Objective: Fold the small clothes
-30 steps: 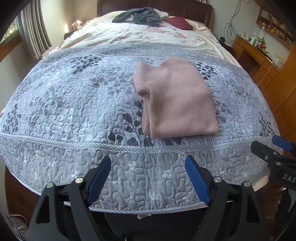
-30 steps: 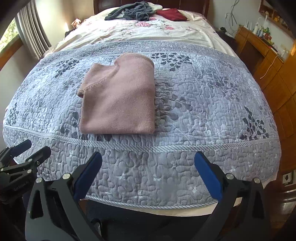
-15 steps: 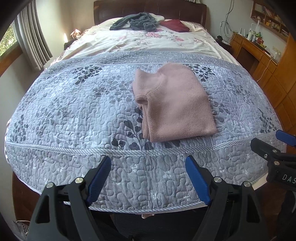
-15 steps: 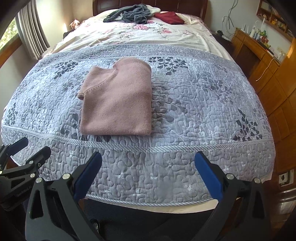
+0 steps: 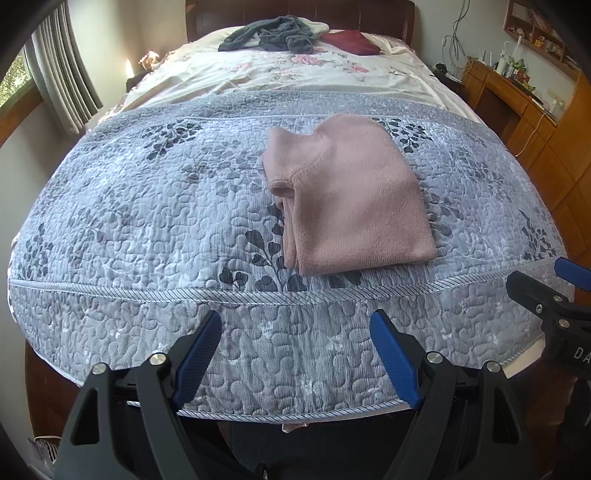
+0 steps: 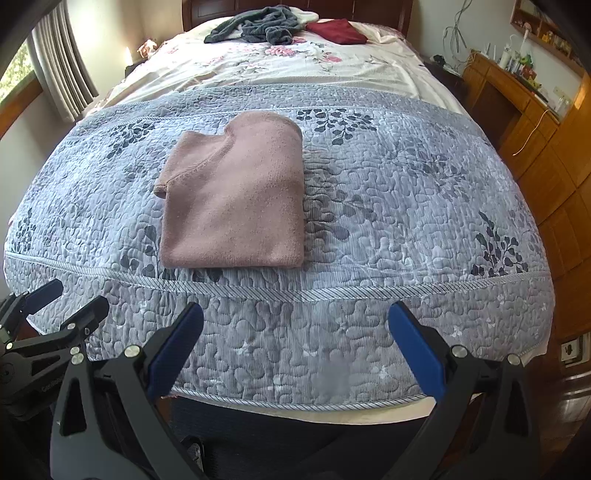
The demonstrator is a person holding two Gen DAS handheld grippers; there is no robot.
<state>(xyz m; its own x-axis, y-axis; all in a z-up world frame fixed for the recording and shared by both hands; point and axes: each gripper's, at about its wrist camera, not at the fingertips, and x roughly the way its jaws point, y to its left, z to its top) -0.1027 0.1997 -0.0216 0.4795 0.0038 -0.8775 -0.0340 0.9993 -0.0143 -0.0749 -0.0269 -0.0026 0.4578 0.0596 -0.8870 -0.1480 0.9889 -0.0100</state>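
Left gripper [image 5: 295,332]: jaws wide, empty, hovering off the foot edge of the bed. Right gripper [image 6: 295,325]: jaws wide, empty, same edge. Folded pink sweater [image 5: 347,199] lies flat on the grey quilt [image 5: 147,206], clear of both; at 1 o'clock from the left jaws, 11 o'clock from the right [image 6: 236,199]. Farther off, at 12 o'clock: grey garment [image 5: 273,35] and dark red garment [image 5: 349,40] near the headboard.

Daylight pours in from the window [image 5: 22,85] on the left, bright and sharp on the bed [image 5: 147,221]; fisheye bends the edges, corners black, soft shadow right of the sweater [image 6: 236,199].
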